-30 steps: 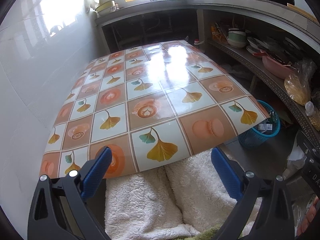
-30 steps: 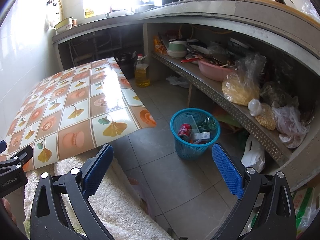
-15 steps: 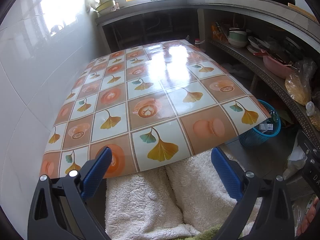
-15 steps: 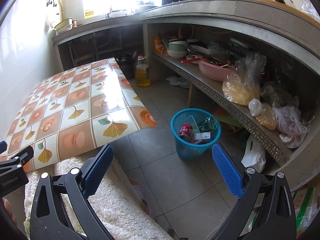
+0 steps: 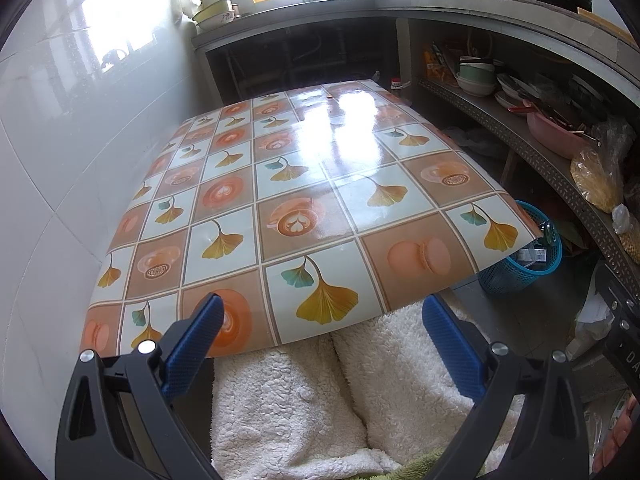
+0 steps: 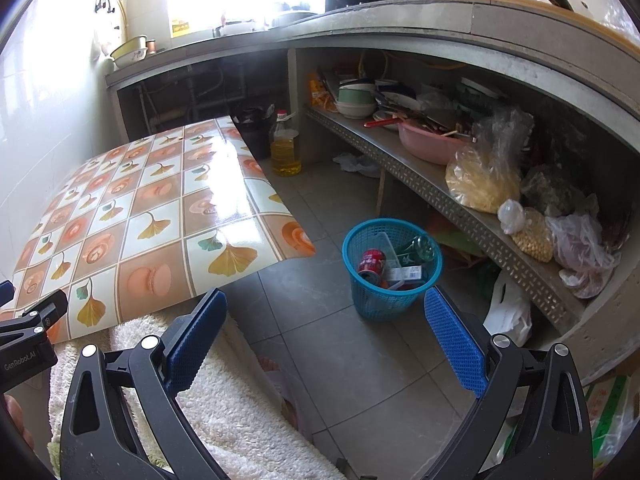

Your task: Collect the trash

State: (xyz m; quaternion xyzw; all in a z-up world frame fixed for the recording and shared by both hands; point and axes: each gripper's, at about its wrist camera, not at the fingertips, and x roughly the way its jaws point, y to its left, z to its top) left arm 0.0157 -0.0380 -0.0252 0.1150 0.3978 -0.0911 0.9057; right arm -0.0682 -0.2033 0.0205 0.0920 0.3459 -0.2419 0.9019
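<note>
Grey floor tiles lie open between the low desk and the long concrete shelf on the right side, and this strip of floor is free for moving. On the desk is a glossy oilcloth with ginkgo leaves and cups printed in squares; its top carries nothing, and its near edge hangs over the white fleece-covered legs of the person. Its right edge ends over the floor, and its far right corner comes near a bottle of yellow oil that stands on the floor. A blue mesh basket stands on the tiles between the desk corner and the shelf, apart from both. The trash is inside it: a red drink can, a small printed carton and a clear bottle. The left tongs hang wide open above the near edge of the desk and hold nothing. The right tongs are also spread wide and empty, above the floor, with the basket just ahead between the two blue pads. On the shelf are a pink basin and plastic bags of food; a white bag lies below its front edge, near the basket.
</note>
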